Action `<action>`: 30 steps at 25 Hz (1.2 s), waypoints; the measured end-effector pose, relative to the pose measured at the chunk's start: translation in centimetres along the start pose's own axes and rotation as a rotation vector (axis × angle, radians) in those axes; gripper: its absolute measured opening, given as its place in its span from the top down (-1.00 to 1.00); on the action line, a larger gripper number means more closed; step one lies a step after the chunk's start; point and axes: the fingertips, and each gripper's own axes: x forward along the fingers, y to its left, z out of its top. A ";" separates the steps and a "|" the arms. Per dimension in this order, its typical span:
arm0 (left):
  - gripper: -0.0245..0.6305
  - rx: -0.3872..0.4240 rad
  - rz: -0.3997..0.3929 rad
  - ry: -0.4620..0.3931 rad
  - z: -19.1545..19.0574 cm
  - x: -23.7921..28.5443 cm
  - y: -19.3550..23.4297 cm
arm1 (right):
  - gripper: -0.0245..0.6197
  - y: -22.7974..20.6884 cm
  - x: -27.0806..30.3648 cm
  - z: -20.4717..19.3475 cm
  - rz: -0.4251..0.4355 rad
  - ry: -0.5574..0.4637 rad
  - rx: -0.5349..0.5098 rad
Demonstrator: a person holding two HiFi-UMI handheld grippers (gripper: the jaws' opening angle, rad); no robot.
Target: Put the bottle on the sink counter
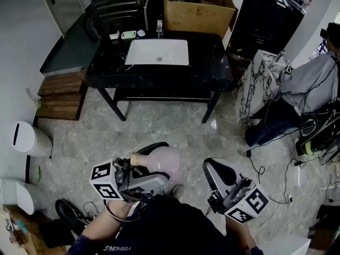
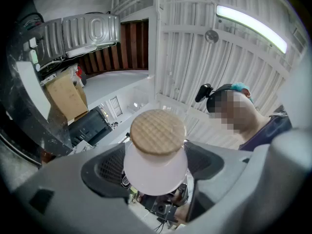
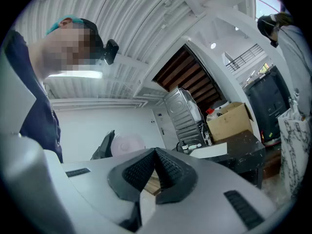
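Note:
A pale pink bottle (image 1: 159, 162) with a round wooden cap (image 1: 136, 159) lies on its side between the jaws of my left gripper (image 1: 168, 162), low in the head view. In the left gripper view the cap (image 2: 157, 132) points at the camera and the black pads (image 2: 105, 167) press the bottle's body (image 2: 156, 172) from both sides. My right gripper (image 1: 210, 167) hangs beside it with its jaws shut and nothing between them (image 3: 156, 152). The black marble sink counter (image 1: 212, 62) with its white basin (image 1: 158, 52) stands well ahead across the floor.
Small toiletries (image 1: 128, 34) sit at the counter's back edge, with a cardboard box (image 1: 196, 12) behind. Two white bins (image 1: 26, 138) stand at the left. A seated person (image 1: 311, 81), a marble slab (image 1: 259, 81) and floor cables (image 1: 265, 169) are at the right.

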 end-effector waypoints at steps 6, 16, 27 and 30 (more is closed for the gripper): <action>-0.24 0.006 0.001 -0.002 -0.5 0.5 -0.3 | 0.84 -0.2 -0.6 0.2 0.008 0.000 -0.001; -0.24 0.015 0.005 -0.010 -2.3 1.5 -0.6 | 0.84 -1.0 -2.3 -0.4 0.024 0.013 0.017; -0.24 0.016 0.012 -0.021 -3.3 2.3 -0.8 | 0.84 -1.8 -3.5 -0.6 0.030 0.019 0.038; -0.24 0.018 0.012 -0.022 -3.2 2.3 -0.6 | 0.84 -2.0 -3.3 -0.6 0.031 0.020 0.037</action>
